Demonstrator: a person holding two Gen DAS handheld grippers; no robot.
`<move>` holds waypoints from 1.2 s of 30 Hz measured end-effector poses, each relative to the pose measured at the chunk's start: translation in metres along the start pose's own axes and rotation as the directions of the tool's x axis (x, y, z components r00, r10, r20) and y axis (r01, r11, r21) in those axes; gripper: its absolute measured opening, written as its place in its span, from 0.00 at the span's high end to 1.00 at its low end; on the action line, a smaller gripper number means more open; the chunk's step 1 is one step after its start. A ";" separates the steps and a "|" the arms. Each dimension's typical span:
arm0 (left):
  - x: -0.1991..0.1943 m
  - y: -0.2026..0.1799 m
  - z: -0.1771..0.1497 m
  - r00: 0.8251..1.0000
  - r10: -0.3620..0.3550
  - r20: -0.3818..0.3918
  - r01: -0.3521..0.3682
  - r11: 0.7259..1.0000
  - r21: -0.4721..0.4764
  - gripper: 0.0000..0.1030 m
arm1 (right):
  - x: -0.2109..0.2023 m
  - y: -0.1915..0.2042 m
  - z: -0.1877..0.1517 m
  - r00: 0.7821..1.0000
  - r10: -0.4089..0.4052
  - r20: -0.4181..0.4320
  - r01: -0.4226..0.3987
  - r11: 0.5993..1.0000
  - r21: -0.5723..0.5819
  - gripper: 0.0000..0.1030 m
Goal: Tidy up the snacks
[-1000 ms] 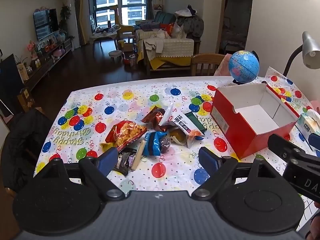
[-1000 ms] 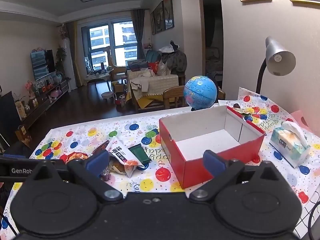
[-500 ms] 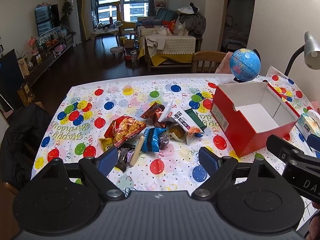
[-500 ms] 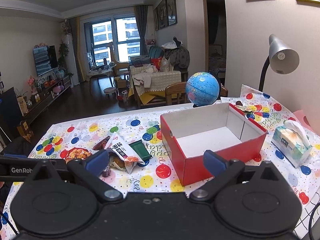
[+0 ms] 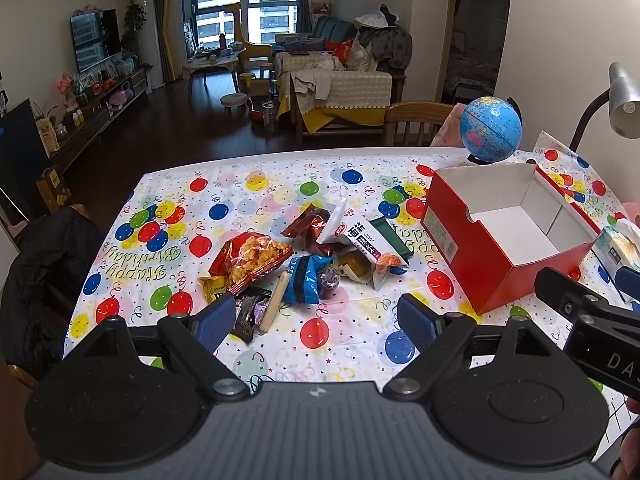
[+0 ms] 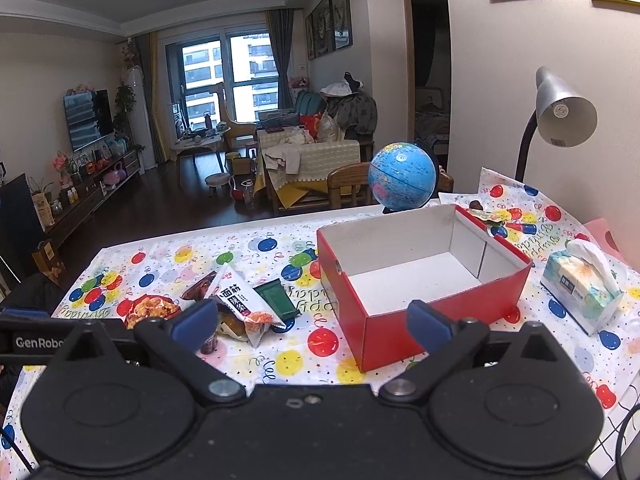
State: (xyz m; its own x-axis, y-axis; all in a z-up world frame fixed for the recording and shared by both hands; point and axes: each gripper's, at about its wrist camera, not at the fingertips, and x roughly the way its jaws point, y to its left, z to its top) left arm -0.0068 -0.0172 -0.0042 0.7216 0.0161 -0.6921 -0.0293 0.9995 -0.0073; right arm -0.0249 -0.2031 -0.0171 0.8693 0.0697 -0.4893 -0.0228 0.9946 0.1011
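Two hand-held grippers over the bench, left hand-held gripper (image 5: 314, 318) and right hand-held gripper (image 6: 312, 322), both spread wide, nothing between the fingers, neither touching anything. One red box (image 5: 486, 258), open top, white inside, empty, sits on the right half of the bench (image 5: 352, 344) with its lid flap folded back toward the wall. One snack pile left of the box, apart from it, roughly mid-bench: one red chip bag (image 5: 248, 258), one white packet with black print (image 5: 360, 238) lying on top of others, one green wrapper (image 5: 390, 236) nearest the box, one brown wrapper (image 5: 310, 224), one blue wrapper (image 5: 304, 280), one yellow packet (image 5: 212, 287), one pale stick-shaped snack (image 5: 274, 300), one dark wrapper (image 5: 248, 312) at the near edge of the pile; a few more small pieces tucked under, count unclear. The left hand-held gripper's left finger sits just in front of the dark wrapper. One tissue pack (image 6: 582, 288) right of the box, one globe (image 6: 402, 176) behind the box at the far edge, one desk lamp (image 6: 560, 116) by the wall. Open cloth between pile and box, along the near edge, and across the far left of the bench. One wooden chair (image 5: 416, 122) beyond the far edge.
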 end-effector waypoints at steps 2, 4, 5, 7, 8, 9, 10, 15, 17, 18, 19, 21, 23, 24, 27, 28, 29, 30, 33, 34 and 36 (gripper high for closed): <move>0.000 0.000 0.000 1.000 -0.001 -0.001 0.001 1.000 -0.002 0.15 | 0.000 0.000 0.000 1.000 0.003 -0.004 -0.003 1.000 0.000 0.02; 0.000 0.000 0.000 1.000 -0.001 0.000 0.001 1.000 -0.001 0.15 | 0.000 0.000 0.001 1.000 0.005 -0.005 -0.005 1.000 -0.001 0.02; 0.000 0.000 0.000 1.000 0.000 0.000 0.000 1.000 -0.002 0.15 | 0.000 -0.001 0.001 1.000 0.008 -0.006 -0.008 1.000 -0.001 0.02; -0.001 0.000 -0.001 1.000 0.000 -0.001 0.000 1.000 -0.001 0.15 | 0.000 0.000 0.001 1.000 0.007 -0.005 -0.007 1.000 -0.002 0.02; 0.000 0.000 0.000 1.000 0.000 -0.001 0.000 1.000 -0.001 0.15 | -0.001 -0.001 0.001 1.000 0.007 -0.004 -0.007 1.000 -0.001 0.02; 0.000 -0.001 0.000 1.000 0.000 -0.001 0.000 1.000 -0.001 0.15 | -0.001 0.000 0.002 1.000 0.005 -0.004 -0.005 1.000 -0.002 0.02; 0.000 0.000 0.000 1.000 -0.001 -0.001 0.001 1.000 -0.001 0.15 | -0.001 0.000 0.002 1.000 0.004 -0.004 -0.004 1.000 -0.003 0.02; 0.000 -0.001 0.000 1.000 0.000 -0.001 0.000 1.000 -0.002 0.15 | -0.001 0.000 0.003 1.000 0.001 -0.004 -0.001 1.000 -0.003 0.02; 0.000 -0.001 0.000 1.000 0.000 -0.001 0.000 1.000 -0.001 0.15 | -0.001 -0.001 0.003 1.000 0.002 -0.005 -0.002 1.000 -0.002 0.02; 0.000 -0.001 0.000 1.000 0.000 -0.001 0.000 1.000 -0.001 0.15 | -0.001 -0.001 0.003 1.000 0.002 -0.004 -0.002 1.000 -0.003 0.02; 0.000 -0.001 0.000 1.000 0.001 -0.001 -0.001 1.000 -0.002 0.15 | -0.001 -0.001 0.003 1.000 0.001 -0.004 -0.001 1.000 -0.002 0.02; 0.000 -0.001 0.000 1.000 0.001 -0.001 -0.001 1.000 -0.002 0.15 | 0.000 -0.001 0.003 1.000 -0.001 -0.006 0.001 1.000 -0.001 0.02; 0.000 -0.001 0.000 1.000 0.000 -0.001 -0.001 1.000 -0.002 0.15 | 0.000 -0.001 0.003 1.000 -0.002 -0.005 0.002 1.000 -0.002 0.02; 0.000 -0.001 0.000 1.000 0.001 -0.001 -0.001 1.000 -0.001 0.15 | 0.000 -0.001 0.004 1.000 -0.003 -0.005 0.003 1.000 -0.003 0.02; 0.000 -0.001 0.000 1.000 0.001 -0.001 -0.001 1.000 -0.001 0.15 | 0.000 -0.001 0.004 1.000 -0.003 -0.004 0.003 1.000 -0.003 0.02; 0.000 -0.001 0.000 1.000 0.001 -0.001 -0.001 1.000 -0.001 0.15 | 0.000 -0.001 0.003 1.000 -0.003 -0.004 0.003 1.000 -0.003 0.02; 0.000 -0.001 0.000 1.000 0.001 -0.001 -0.001 1.000 -0.001 0.15 | 0.000 -0.001 0.003 1.000 -0.003 -0.005 0.003 1.000 -0.002 0.02; 0.000 -0.001 0.000 1.000 0.001 -0.002 -0.001 1.000 -0.001 0.15 | 0.001 -0.001 0.004 1.000 -0.003 -0.006 0.003 1.000 -0.002 0.02; 0.000 -0.001 -0.001 1.000 0.000 -0.001 0.000 1.000 -0.001 0.15 | 0.000 0.000 0.003 1.000 -0.003 -0.006 0.003 1.000 -0.002 0.02; 0.000 -0.001 0.000 1.000 0.001 -0.001 -0.001 1.000 -0.002 0.15 | 0.000 0.000 0.003 1.000 -0.001 -0.005 0.001 1.000 -0.004 0.02; 0.000 -0.002 -0.001 1.000 0.002 -0.003 -0.002 1.000 -0.002 0.15 | 0.002 0.000 0.004 1.000 0.001 -0.007 -0.001 1.000 -0.005 0.02</move>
State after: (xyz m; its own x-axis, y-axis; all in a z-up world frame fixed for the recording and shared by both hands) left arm -0.0072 -0.0187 -0.0045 0.7197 0.0179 -0.6941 -0.0320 0.9995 -0.0074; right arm -0.0217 -0.2037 -0.0146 0.8660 0.0712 -0.4950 -0.0264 0.9949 0.0969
